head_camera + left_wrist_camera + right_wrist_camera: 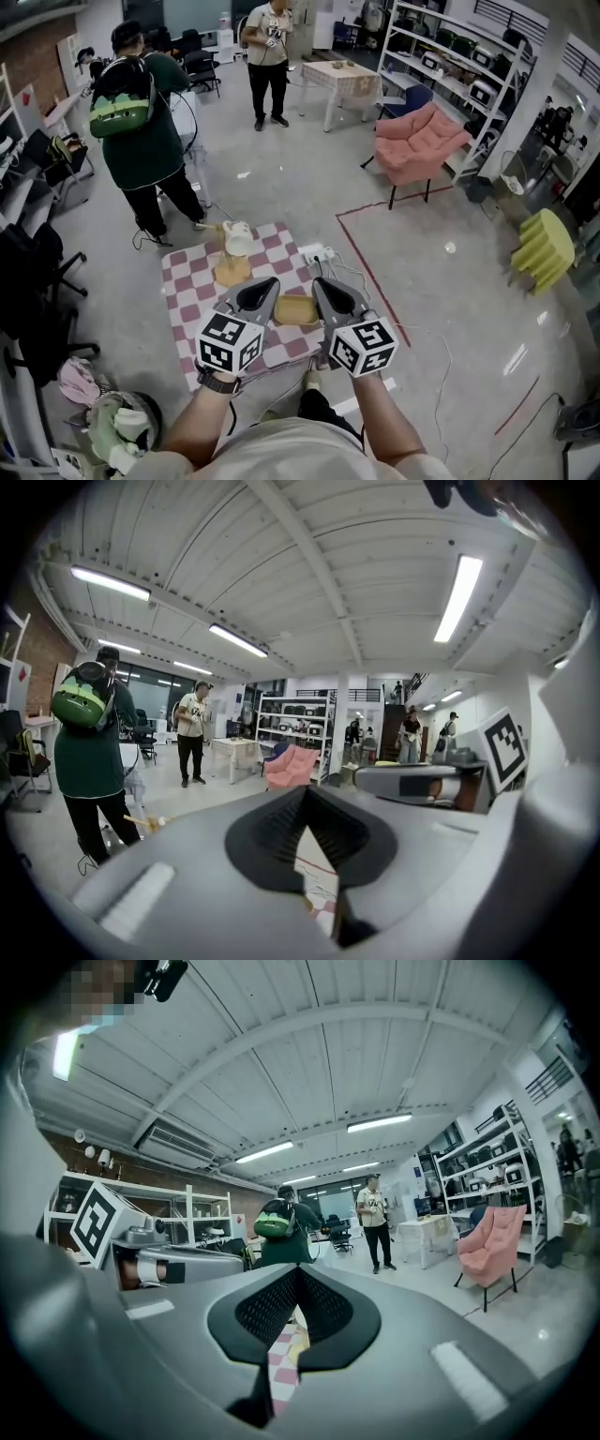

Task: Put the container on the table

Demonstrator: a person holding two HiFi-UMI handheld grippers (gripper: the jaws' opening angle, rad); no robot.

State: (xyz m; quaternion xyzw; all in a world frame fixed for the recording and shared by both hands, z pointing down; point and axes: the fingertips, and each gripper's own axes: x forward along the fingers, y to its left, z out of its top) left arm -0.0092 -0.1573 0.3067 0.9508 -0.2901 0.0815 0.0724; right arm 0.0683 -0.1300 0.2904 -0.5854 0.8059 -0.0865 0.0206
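Note:
A shallow tan container [295, 310] lies on the small table with a pink and white checked cloth [187, 291], near its front right corner. My left gripper [267, 282] and right gripper [322, 281] are held up side by side above the table, one on each side of the container and apart from it. In the left gripper view the left gripper [305, 791] has its jaws meeting at the tips with nothing between them. The right gripper [297, 1271] looks the same in its own view. Checked cloth shows through both jaw gaps.
A cream jug [236, 238] and a tan dish [232, 272] sit further back on the cloth. A power strip [317, 252] with cables lies by the table's right edge. A person with a green backpack [141, 131] stands beyond it, another person [267, 52] further off. A pink armchair [417, 141] stands at the right.

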